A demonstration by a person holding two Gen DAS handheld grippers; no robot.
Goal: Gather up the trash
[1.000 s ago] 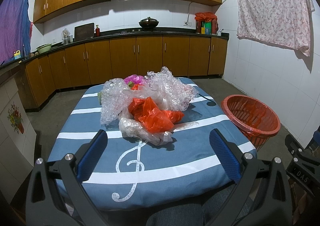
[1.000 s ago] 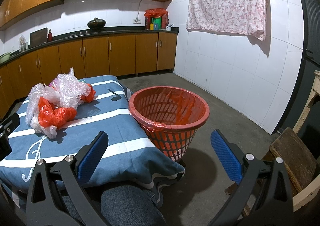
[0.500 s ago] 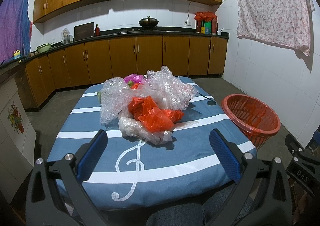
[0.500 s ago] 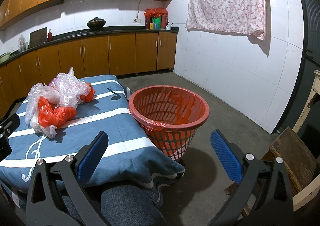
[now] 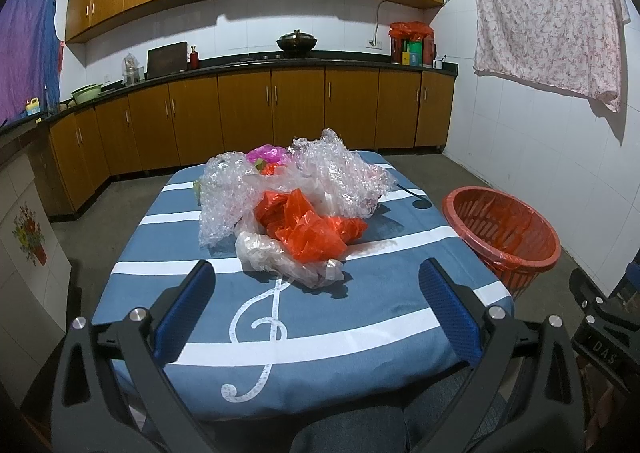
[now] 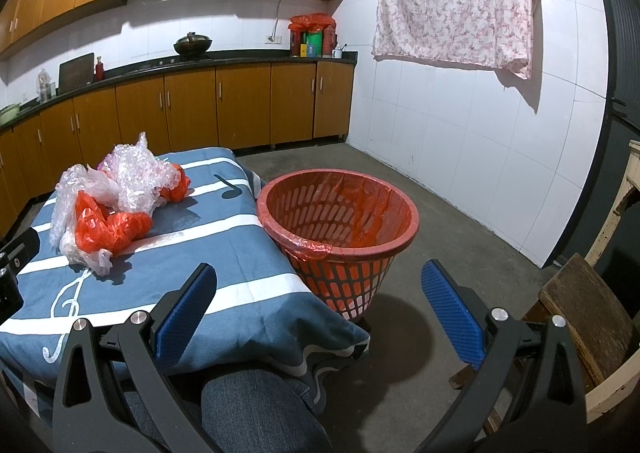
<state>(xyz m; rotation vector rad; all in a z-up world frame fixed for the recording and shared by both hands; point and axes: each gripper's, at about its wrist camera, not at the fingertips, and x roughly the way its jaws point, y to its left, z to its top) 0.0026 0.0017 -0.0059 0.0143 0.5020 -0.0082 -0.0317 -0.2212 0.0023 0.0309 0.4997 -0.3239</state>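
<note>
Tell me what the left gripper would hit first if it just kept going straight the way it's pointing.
Probably the clear plastic bag at the near edge of the trash pile, with the orange bag right behind it. The left gripper is open, empty, and aimed at that pile across bare tablecloth; its exact height is unclear.

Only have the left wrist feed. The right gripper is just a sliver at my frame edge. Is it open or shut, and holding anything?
Observer: The right gripper is open and empty, pointing toward the red basket.
Operator: Anything in the basket? I can't see its bottom.
Observer: The right wrist view looks down into it. Only the red liner bag shows, with no trash visible inside.
Operator: Obstacles on that side?
Observer: A worn wooden seat stands on the floor to the right of the basket, outside your frame.
</note>
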